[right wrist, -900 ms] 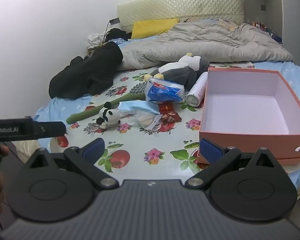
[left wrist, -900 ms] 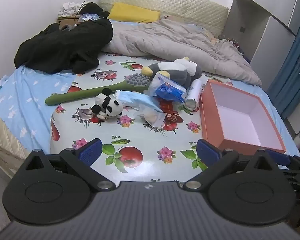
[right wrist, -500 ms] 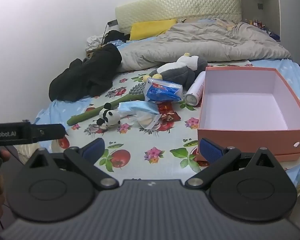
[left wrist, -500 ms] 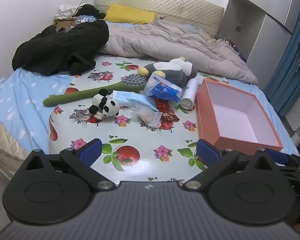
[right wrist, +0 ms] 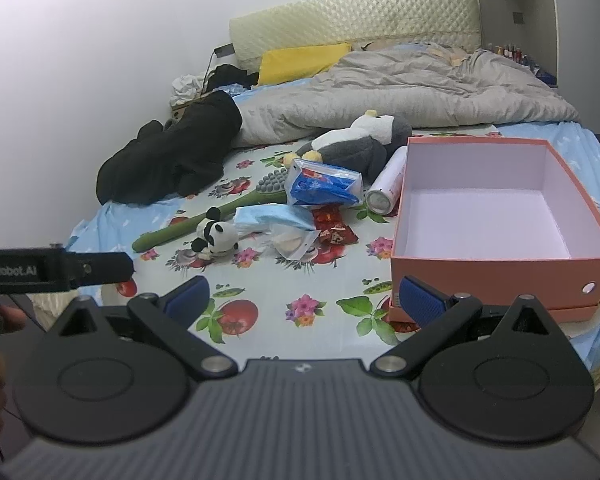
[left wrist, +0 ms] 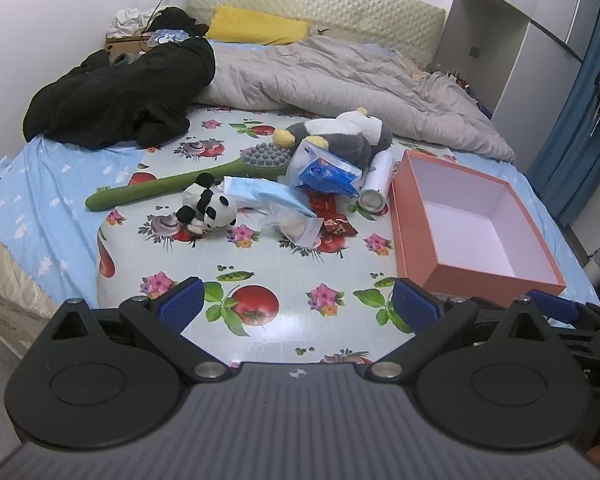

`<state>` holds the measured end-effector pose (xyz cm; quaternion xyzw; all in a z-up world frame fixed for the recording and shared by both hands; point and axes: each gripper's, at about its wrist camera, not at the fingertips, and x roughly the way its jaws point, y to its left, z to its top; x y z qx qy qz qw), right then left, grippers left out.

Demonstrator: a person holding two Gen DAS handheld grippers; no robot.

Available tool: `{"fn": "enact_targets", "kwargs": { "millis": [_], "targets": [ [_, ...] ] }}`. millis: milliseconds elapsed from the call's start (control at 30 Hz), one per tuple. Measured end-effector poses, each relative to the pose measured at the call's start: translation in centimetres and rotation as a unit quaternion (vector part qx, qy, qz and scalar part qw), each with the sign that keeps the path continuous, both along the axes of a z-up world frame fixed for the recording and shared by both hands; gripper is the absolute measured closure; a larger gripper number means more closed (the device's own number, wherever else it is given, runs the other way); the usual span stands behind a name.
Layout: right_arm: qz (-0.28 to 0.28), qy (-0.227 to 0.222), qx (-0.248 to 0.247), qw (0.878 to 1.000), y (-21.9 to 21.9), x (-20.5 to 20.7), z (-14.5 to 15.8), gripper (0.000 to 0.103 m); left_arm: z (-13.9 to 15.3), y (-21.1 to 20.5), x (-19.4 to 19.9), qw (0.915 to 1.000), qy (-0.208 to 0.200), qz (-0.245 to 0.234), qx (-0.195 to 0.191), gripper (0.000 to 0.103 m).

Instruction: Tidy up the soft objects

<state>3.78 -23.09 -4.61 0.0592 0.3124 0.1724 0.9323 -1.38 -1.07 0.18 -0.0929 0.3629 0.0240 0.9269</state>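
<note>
A small panda plush (left wrist: 210,210) (right wrist: 216,236) lies on the flowered cloth (left wrist: 260,272). A larger grey-and-white penguin plush (left wrist: 340,136) (right wrist: 360,140) lies behind a pile of packets. An empty orange box (left wrist: 472,220) (right wrist: 496,216) stands to the right. My left gripper (left wrist: 296,306) is open and empty, held above the near end of the cloth. My right gripper (right wrist: 304,296) is open and empty, its right fingertip close to the box's near corner.
A long green brush (left wrist: 180,188), a blue packet (left wrist: 328,172), a stack of face masks (left wrist: 268,198), red packets (left wrist: 332,216) and a white can (left wrist: 376,184) lie among the toys. A black coat (left wrist: 120,92) and grey duvet (left wrist: 340,84) lie behind.
Both grippers have drawn back slightly from the bed and the view shifted a little. Nothing on the bed has moved. Both grippers stay open.
</note>
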Motion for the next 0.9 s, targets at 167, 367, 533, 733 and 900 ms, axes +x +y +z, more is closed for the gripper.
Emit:
{"fn": "enact_targets", "kwargs": {
  "millis": [167, 367, 533, 733, 900],
  "targets": [
    [-0.002, -0.001, -0.002, 1.000, 0.1, -0.1, -0.1, 0.000, -0.1, 0.0, -0.1, 1.0000, 0.002, -0.002, 0.001, 0.001],
    [-0.001, 0.000, -0.002, 1.000, 0.1, -0.2, -0.1, 0.000, 0.1, -0.2, -0.1, 1.0000, 0.003, 0.000, 0.000, 0.001],
    [0.003, -0.003, -0.006, 1.000, 0.4, -1.0, -0.1, 0.000, 0.0, -0.4, -0.5, 1.0000, 0.005, 0.000, -0.003, 0.001],
    [0.003, -0.002, -0.001, 1.000, 0.3, -1.0, 0.1, 0.000, 0.0, -0.2, -1.3, 1.0000, -0.004, 0.002, -0.005, 0.001],
    [0.004, -0.002, 0.002, 1.000, 0.2, -1.1, 0.1, 0.000, 0.0, -0.2, -1.6, 1.0000, -0.005, 0.000, -0.005, 0.001]
  ]
}}
